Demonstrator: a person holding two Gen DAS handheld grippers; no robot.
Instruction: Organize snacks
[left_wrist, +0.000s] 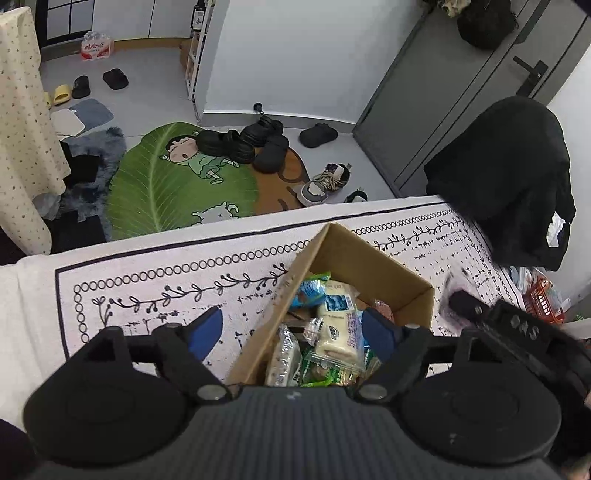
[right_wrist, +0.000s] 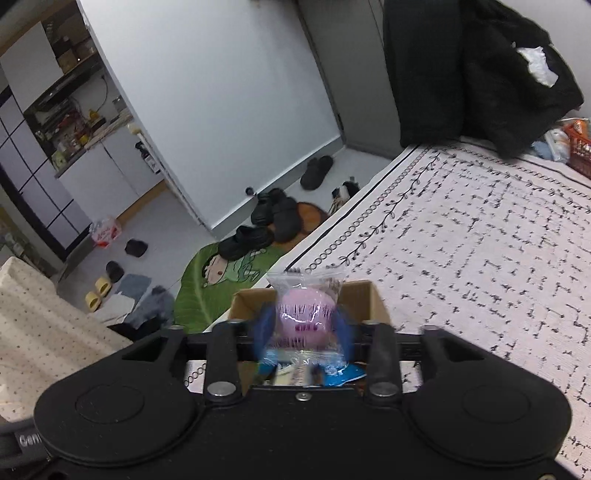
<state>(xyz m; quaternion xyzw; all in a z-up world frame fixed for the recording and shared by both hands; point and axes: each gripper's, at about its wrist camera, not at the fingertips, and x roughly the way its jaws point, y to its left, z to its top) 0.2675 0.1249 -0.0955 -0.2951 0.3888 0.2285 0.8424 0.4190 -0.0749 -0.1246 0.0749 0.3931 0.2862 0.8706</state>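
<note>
A brown cardboard box (left_wrist: 373, 258) stands on the patterned white cloth and holds several wrapped snacks, among them a cream packet (left_wrist: 338, 325) and a blue one (left_wrist: 312, 290). My left gripper (left_wrist: 293, 328) is open and empty, straddling the box's left wall. My right gripper (right_wrist: 304, 326) is shut on a pink round snack in a clear wrapper (right_wrist: 304, 314), held just above the box (right_wrist: 369, 299). In the left wrist view the right gripper (left_wrist: 465, 301) shows at the right of the box, with the pink snack (left_wrist: 456, 286) blurred.
The cloth-covered surface (right_wrist: 480, 240) stretches right. A black jacket (left_wrist: 506, 177) hangs over its far right corner. An orange basket (left_wrist: 545, 297) sits at the right edge. The floor beyond holds shoes and a green leaf mat (left_wrist: 173, 184).
</note>
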